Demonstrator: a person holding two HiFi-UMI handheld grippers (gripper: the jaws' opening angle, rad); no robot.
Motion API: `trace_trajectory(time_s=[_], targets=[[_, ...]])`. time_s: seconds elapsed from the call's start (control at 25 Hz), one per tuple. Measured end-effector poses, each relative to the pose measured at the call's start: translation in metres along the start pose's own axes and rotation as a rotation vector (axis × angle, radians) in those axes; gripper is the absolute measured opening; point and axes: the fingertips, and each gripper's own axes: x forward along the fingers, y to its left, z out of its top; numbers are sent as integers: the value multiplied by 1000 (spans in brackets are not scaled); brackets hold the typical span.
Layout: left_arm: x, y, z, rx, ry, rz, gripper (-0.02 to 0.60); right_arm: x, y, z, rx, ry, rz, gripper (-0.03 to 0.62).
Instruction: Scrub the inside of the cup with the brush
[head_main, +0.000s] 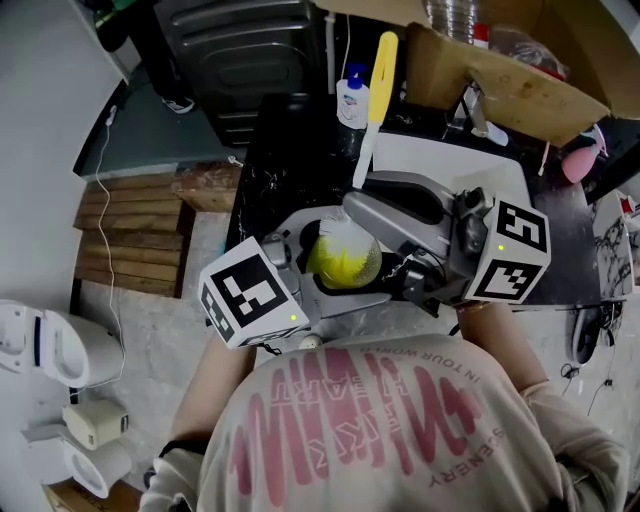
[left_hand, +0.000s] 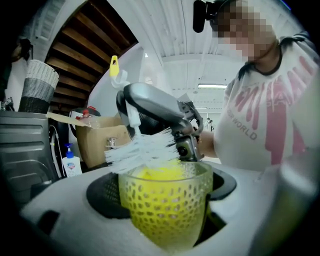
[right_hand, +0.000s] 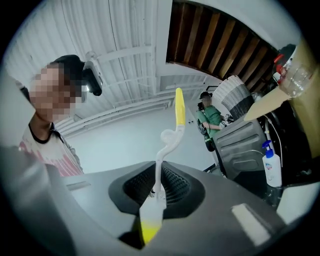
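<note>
Left gripper (left_hand: 162, 220): you clamp a dimpled, translucent yellow cup (head_main: 345, 262). Right gripper (right_hand: 152, 200): you pinch a slim brush (head_main: 378, 75), white bristles (left_hand: 142, 150) splayed at the cup's rim.

The cup (left_hand: 165, 210), a translucent yellow tumbler patterned with small dimples, is held upright in the left gripper (left_hand: 167, 200). The brush (left_hand: 142, 150) is made up of a white bristle head, a thin white stem and a yellow handle end. Its bristles are set at the cup's mouth. Its stem is clamped in the right gripper (right_hand: 156, 200), with the handle tilted up and away.
</note>
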Motion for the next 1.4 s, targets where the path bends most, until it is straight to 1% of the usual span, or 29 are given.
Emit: trace_trajectory(time_s=[0.2, 0.32, 0.4, 0.52, 0.64, 0.76, 0.88, 1.08, 1.4], targets=[[-10, 4, 6, -6, -27, 23, 410, -8, -6, 2, 35, -26, -37, 49], [-16, 10, 8, -25, -45, 45, 410, -9, -8, 1, 51, -34, -44, 49], [-19, 18, 6, -61, -50, 65, 410, -4, -4, 0, 41, -19, -32, 45], [-20, 28, 0, -147, -48, 88, 410, 8, 10, -2, -20, 34, 8, 43], [-16, 23, 0, -191, -55, 61, 410, 13, 23, -4, -70, 76, 50, 43], [-10, 10, 2, -181, -54, 24, 410, 13, 33, -8, -92, 104, 82, 43], [-10, 3, -2, -160, -27, -4, 410, 16, 38, -14, -95, 124, 98, 43], [-9, -2, -12, -125, 36, -25, 410, 24, 36, -19, -114, 142, 89, 44], [-19, 1, -8, -95, 2, -49, 410, 22, 16, -10, -45, 81, 40, 44]])
